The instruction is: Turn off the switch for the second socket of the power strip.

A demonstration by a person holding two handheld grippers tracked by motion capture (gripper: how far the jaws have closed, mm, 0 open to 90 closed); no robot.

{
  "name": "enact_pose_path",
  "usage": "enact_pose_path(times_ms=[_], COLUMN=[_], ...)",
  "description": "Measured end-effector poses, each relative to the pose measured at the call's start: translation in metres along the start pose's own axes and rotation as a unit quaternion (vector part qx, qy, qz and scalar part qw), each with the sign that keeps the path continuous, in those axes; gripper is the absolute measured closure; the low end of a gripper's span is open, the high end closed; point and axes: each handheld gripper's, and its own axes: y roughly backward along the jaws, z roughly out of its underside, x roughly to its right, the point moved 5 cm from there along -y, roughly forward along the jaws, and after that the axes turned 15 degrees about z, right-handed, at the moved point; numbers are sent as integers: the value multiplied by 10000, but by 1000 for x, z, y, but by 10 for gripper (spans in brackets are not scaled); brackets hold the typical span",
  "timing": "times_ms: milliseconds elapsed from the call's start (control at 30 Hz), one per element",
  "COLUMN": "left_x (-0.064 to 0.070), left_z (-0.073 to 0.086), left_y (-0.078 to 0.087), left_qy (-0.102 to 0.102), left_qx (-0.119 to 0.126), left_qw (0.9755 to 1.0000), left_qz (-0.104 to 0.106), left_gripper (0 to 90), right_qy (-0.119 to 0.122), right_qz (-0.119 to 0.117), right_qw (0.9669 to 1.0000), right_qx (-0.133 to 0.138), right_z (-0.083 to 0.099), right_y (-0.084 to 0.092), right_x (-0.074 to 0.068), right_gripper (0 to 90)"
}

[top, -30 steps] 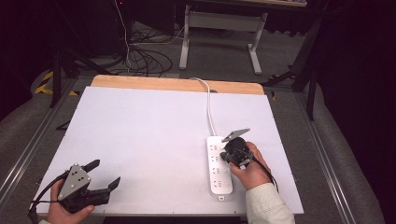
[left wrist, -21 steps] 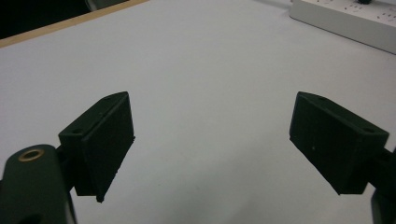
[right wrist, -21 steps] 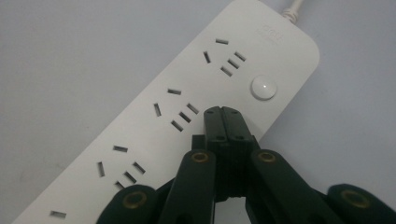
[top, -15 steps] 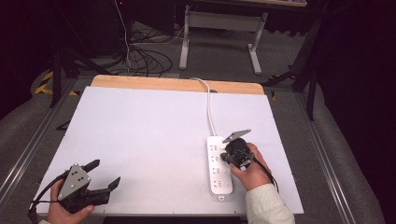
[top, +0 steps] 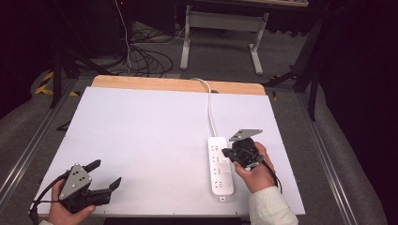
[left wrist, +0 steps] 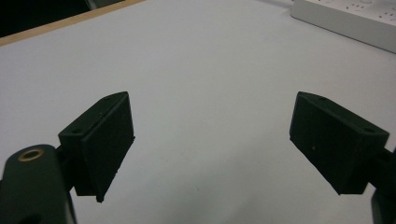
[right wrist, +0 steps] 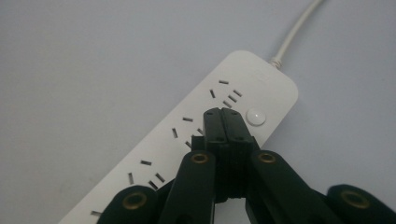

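A white power strip (top: 220, 165) lies lengthwise on the white table right of centre, its cable (top: 210, 108) running to the far edge. My right gripper (top: 226, 153) hovers over the strip's far half, jaws shut and empty. In the right gripper view the closed tips (right wrist: 224, 114) sit just left of a round white button (right wrist: 256, 116) on the power strip (right wrist: 187, 140). My left gripper (top: 103, 174) rests at the near left corner, jaws spread wide. In the left gripper view its pads (left wrist: 105, 140) stand far apart over bare table, the power strip (left wrist: 350, 21) at the top right.
The white table (top: 141, 136) has a wooden strip (top: 173, 85) along its far edge. Beyond it are a dark floor, tangled cables (top: 141, 56) and a grey metal stand (top: 220, 28). Grey rails run along both table sides.
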Motion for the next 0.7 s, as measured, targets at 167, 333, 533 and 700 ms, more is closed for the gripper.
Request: enact_pose_path(times_ms=[167,333,533,700], left_x=[0,0,0,0], left_z=[0,0,0,0], left_y=[1,1,1,1], left_qy=[-7,-10,-12,-12], left_qx=[8,7,11,5], left_qw=[10000,10000,10000,10000], left_qz=[-4,-2,-5,-13], left_gripper=[143,143,143,143], right_qy=[137,126,62,99], right_qz=[29,61,123,101], right_qw=[9998,9994,9970,9963], right_qx=[114,319,767,850], right_z=[-8,-14,-18,-17], right_y=[9,18,29,33], right_x=[-5,-4,-1,-1], right_gripper=[900,900,889,886])
